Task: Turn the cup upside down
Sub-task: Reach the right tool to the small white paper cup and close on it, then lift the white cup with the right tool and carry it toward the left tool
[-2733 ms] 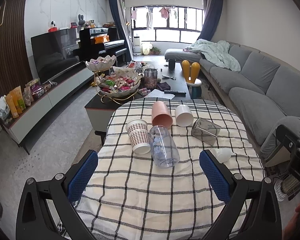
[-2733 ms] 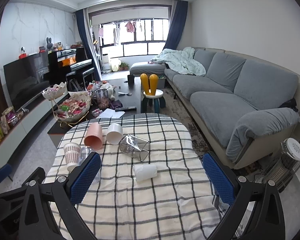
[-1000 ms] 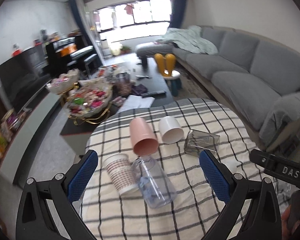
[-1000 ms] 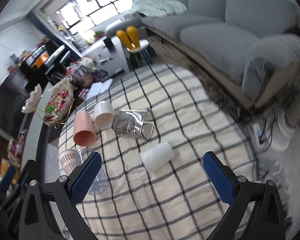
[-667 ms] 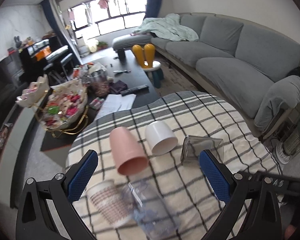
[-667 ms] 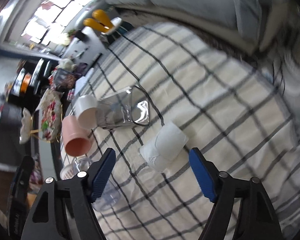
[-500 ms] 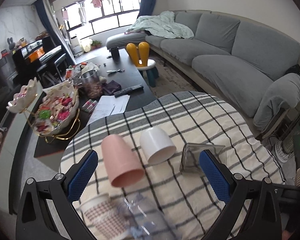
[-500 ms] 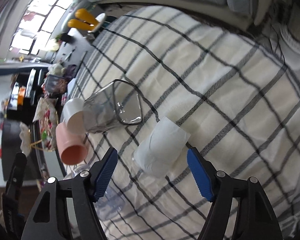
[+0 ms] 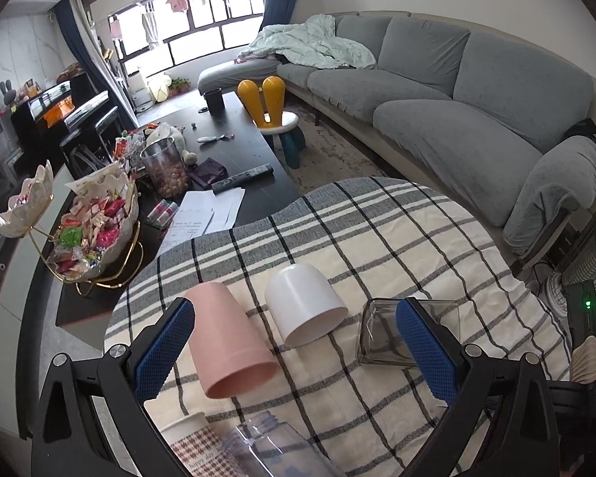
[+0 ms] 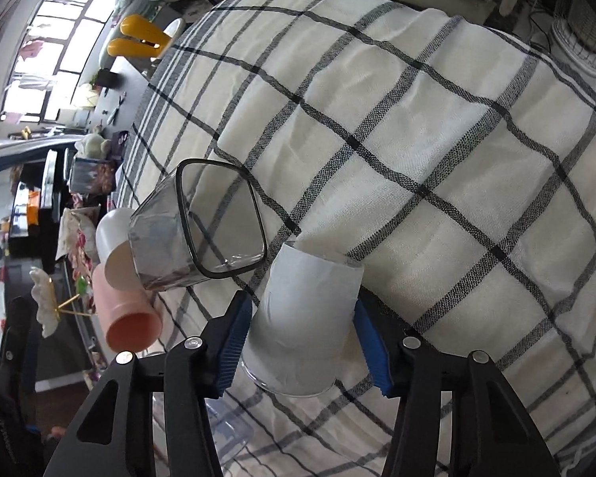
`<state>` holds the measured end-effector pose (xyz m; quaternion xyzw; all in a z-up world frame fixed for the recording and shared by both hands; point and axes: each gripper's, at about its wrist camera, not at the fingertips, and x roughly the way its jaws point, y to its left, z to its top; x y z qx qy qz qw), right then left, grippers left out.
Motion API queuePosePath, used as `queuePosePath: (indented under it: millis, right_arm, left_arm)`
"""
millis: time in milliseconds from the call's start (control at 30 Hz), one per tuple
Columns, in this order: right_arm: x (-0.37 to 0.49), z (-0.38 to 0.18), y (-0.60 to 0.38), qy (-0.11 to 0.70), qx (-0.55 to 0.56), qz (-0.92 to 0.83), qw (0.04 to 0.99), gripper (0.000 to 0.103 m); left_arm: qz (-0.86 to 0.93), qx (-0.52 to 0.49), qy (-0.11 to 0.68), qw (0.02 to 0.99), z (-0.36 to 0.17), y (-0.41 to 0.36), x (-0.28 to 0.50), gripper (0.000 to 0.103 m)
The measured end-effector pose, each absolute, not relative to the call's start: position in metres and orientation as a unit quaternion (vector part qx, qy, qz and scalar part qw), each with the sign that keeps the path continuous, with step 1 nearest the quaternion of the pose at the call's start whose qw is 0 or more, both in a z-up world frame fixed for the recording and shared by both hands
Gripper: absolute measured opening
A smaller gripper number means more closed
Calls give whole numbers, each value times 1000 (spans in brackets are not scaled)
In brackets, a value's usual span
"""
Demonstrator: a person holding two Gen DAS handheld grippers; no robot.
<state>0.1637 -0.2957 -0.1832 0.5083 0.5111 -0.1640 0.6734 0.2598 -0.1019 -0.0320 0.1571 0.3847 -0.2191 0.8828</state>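
The right wrist view shows what the left one does not: a white cup (image 10: 306, 318) lying on its side on the checked cloth (image 10: 437, 127) of the desk, between the two blue pads of the right hand-held gripper (image 10: 304, 342). Both pads sit against the cup's sides, so this hand-held gripper is clenched around it, with the cup's open rim towards the camera. Just beyond the cup lies a clear square glass (image 10: 202, 226) on its side, and past that a second white cup (image 10: 113, 230) and a pink cup (image 10: 127, 314), also tipped over.

The left wrist view looks over the far side of the desk and the room. The left hand-held gripper (image 9: 294, 349) is spread wide and grasps nothing. Between its pads lie the pink cup (image 9: 230, 342) and the round white cup (image 9: 304, 310), both on their sides; the square glass (image 9: 381, 338) is partly hidden behind the right pad. At the bottom edge are a patterned paper cup (image 9: 196, 449) with small writing that seems to read "happy day", and a clear plastic bottle (image 9: 274, 453) beside it. Only this view takes in the grey sofa (image 9: 449, 91), the dark coffee table (image 9: 234, 147) and the bowl of sweets (image 9: 95, 226).
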Motion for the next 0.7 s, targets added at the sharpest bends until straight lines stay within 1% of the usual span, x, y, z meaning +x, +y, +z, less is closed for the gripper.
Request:
queuePosePath:
  millis: [167, 367, 700]
  right_arm:
    - [159, -167, -291, 516, 473, -150, 698, 52]
    - [149, -138, -271, 536, 410, -108, 730, 52]
    - [120, -120, -187, 604, 254, 9, 755, 52]
  left_arm:
    - [-214, 154, 388, 883, -25, -92, 241, 103]
    - [-187, 126, 395, 891, -11, -60, 196, 103]
    - [-98, 54, 429, 896, -18, 21, 102, 103]
